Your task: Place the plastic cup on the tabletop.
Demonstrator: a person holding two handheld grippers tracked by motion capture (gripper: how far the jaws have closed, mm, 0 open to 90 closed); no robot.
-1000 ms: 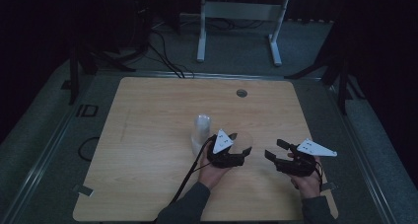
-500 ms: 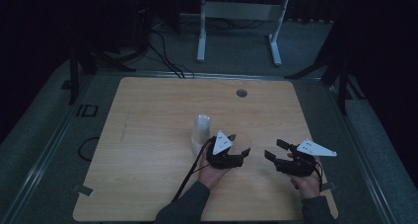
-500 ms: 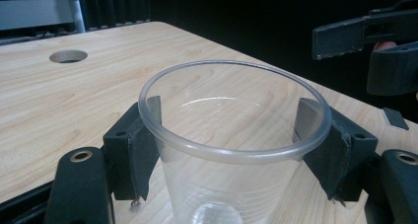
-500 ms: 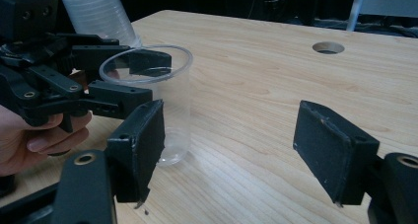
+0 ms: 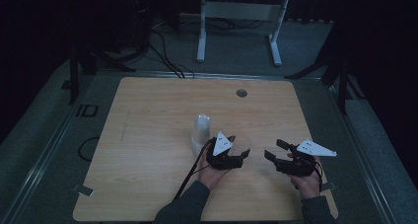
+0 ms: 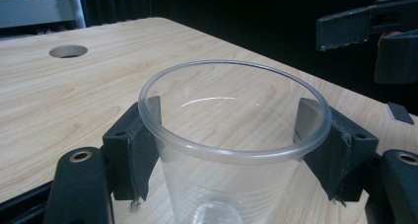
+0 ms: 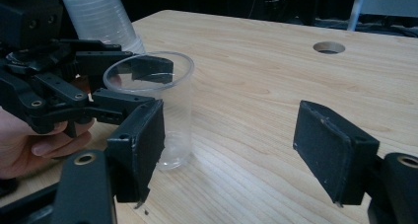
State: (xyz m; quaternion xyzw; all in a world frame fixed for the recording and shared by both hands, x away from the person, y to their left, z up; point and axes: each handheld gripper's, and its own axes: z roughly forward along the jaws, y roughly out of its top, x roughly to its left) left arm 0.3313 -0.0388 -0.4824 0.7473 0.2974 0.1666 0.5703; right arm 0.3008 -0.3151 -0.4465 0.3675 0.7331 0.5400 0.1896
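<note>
1. Left gripper (image 5: pixel 240 154): jaws set either side of a clear plastic cup (image 6: pixel 231 150), pads against its wall just under the rim; cup gripped
2. Cup upright, base on the wooden table (image 5: pixel 148 130), right of a stack of clear cups (image 5: pixel 201 130)
3. Right gripper (image 5: pixel 272 151): jaws spread wide, nothing between them, near the held cup but apart from it
4. Round hole (image 5: pixel 241 93) in the tabletop, well apart from both grippers, toward the far edge
</note>
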